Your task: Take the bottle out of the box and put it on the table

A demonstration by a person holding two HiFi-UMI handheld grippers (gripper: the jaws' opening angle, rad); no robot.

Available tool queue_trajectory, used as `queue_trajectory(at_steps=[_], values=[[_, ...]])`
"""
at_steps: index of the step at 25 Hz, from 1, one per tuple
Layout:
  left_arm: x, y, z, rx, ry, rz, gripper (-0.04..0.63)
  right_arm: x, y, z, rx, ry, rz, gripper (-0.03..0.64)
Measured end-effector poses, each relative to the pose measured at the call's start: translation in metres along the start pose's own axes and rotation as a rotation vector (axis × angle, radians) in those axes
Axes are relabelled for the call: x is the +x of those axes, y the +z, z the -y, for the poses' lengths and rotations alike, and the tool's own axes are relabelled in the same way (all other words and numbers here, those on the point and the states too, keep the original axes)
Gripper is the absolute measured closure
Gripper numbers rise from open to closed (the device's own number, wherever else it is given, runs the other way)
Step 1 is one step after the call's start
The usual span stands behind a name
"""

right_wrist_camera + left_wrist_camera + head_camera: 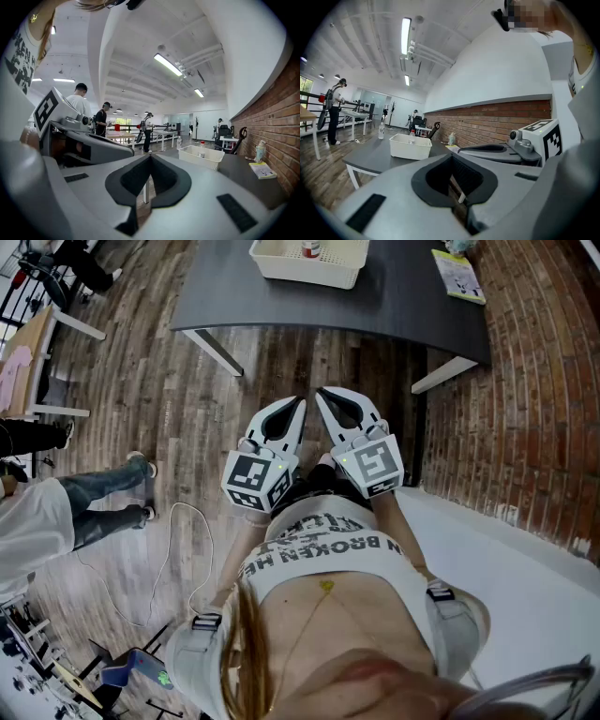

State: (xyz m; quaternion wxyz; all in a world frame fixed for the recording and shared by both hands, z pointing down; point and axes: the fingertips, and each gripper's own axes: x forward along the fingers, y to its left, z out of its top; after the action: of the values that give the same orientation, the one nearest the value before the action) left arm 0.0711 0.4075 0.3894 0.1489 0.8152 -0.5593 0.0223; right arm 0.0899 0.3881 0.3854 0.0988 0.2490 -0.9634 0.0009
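Note:
A white box (309,262) stands on the dark grey table (375,296), well ahead of me. In it a small bottle (310,249) with a red cap stands upright. Both grippers are held close to my body, side by side over the wooden floor, short of the table and pointing towards it. My left gripper (298,404) is shut with nothing in it, and so is my right gripper (322,393). The left gripper view shows the box (410,146) and bottle (412,135) beyond the closed jaws (451,155). The right gripper view shows the box (201,157) and bottle (202,148) to the right of its jaws (150,156).
A booklet (457,276) and a spray bottle (259,151) lie at the table's right end, by the brick wall (534,427). A clear bottle (381,130) stands beyond the box. A person's legs (103,498) are at the left. White table legs (214,351) reach the floor.

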Motion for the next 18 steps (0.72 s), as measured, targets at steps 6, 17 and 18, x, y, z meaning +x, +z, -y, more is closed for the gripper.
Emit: queue_trajectory(at_steps=[6,17,18], values=[[0.002,-0.001,0.004,-0.001,0.003,0.007,0.595,-0.007,0.002,0.002,-0.018,0.003,0.038,0.607],[0.002,-0.002,-0.004,0.024,0.053,0.000,0.595,-0.007,-0.003,0.012,0.022,0.013,0.047,0.607],[0.003,-0.002,-0.006,0.027,0.055,-0.002,0.595,-0.006,-0.003,0.014,0.023,0.011,0.046,0.607]])
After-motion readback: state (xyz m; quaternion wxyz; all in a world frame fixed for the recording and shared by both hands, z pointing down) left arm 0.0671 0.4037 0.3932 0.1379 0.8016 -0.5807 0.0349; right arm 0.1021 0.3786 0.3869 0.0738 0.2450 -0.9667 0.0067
